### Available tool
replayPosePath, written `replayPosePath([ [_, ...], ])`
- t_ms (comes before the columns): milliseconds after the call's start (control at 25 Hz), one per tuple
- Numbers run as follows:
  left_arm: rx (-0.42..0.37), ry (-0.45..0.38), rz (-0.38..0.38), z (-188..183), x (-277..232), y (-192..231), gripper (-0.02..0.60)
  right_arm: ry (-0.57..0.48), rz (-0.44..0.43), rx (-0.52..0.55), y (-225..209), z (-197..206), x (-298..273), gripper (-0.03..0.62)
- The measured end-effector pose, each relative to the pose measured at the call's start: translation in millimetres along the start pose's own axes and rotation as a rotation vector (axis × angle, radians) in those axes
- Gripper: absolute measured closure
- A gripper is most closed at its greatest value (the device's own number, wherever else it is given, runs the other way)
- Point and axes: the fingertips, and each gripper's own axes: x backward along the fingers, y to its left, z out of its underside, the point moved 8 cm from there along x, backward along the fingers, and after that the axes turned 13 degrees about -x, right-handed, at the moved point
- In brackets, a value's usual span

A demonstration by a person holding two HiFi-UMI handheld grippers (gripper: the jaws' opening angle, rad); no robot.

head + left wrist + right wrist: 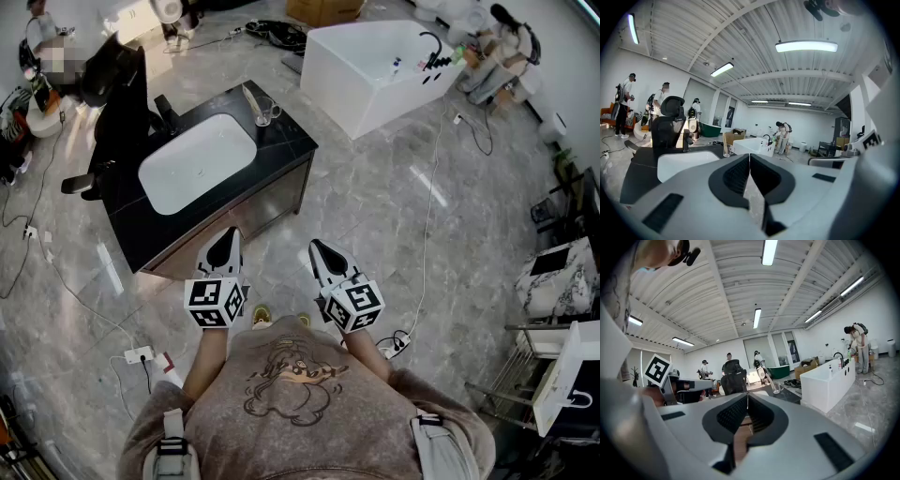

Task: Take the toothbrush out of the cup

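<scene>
person's brown printed shirt (300,394) sat nearest, then both grippers, nr level over the marbled grey floor (394,216). left gripper (229,234): fingers pressed together, nothing btwn. right gripper (317,246): same, closed & empty. ahead, a glossy black worktop (281,145) w/ a smooth white oval sink (197,159). clear glass cup (266,115) stood at the worktop's far right corner, slim toothbrush (250,99) leaning in it, handle poking out. reach not begun, i'd say. best bet: step closer, spread one gripper's fingers, pinch the handle above the rim, lift straight up. glass looked light & tippy, so steady it w/ the other.
</scene>
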Motion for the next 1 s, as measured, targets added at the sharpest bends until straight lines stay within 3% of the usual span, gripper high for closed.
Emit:
replayPosePath([
  [520,-0.012,0.019,0.000,2.7,8.7,-15.5,0.563,-0.003,-0.021,-0.028,-6.3,3.0,12.0,0.576],
  [1000,0.012,-0.002,-0.063,16.9,9.2,-56.7,0.563,0.027,-0.061,-0.005,-35.6,13.8,45.8,0.576],
])
